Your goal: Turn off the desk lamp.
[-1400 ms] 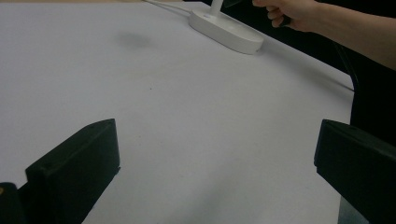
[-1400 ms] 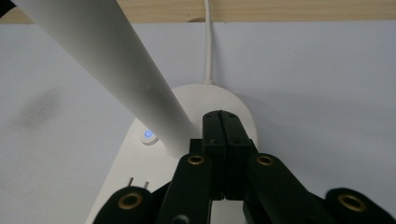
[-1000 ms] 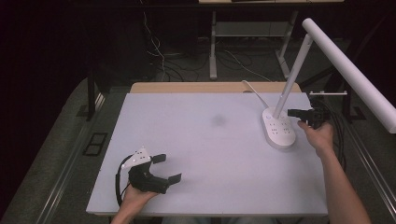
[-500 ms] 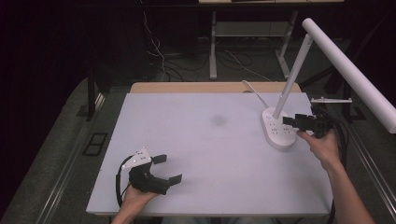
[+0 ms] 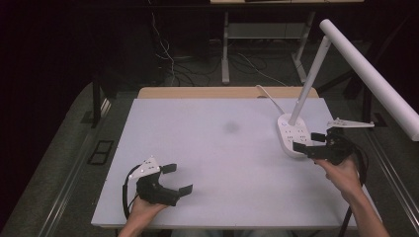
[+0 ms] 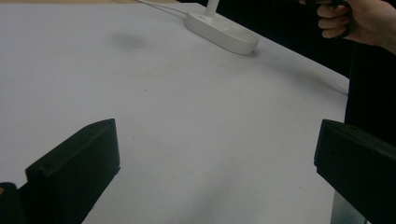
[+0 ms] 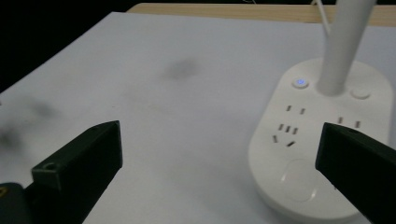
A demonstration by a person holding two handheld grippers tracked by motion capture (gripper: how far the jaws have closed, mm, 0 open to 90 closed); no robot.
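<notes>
Approaching the lamp base (image 5: 293, 136), which is standing near the tabletop's (image 5: 217, 153) far right corner, the right gripper (image 5: 310, 143) is hovering just beside it, jaws spread wide. Left gripper (image 5: 178, 178) is idling, parted, near the front edge. Next move likely calls for pressing a button on the base.

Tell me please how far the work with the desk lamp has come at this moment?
Nothing looks done yet. The lamp base stands untouched on the white table; a small blue light shows on it. In hand: the right claw, jaws open, hovers beside the base. The left claw waits open near the front edge. Left: probably reaching and pressing or gripping something on the base.
</notes>
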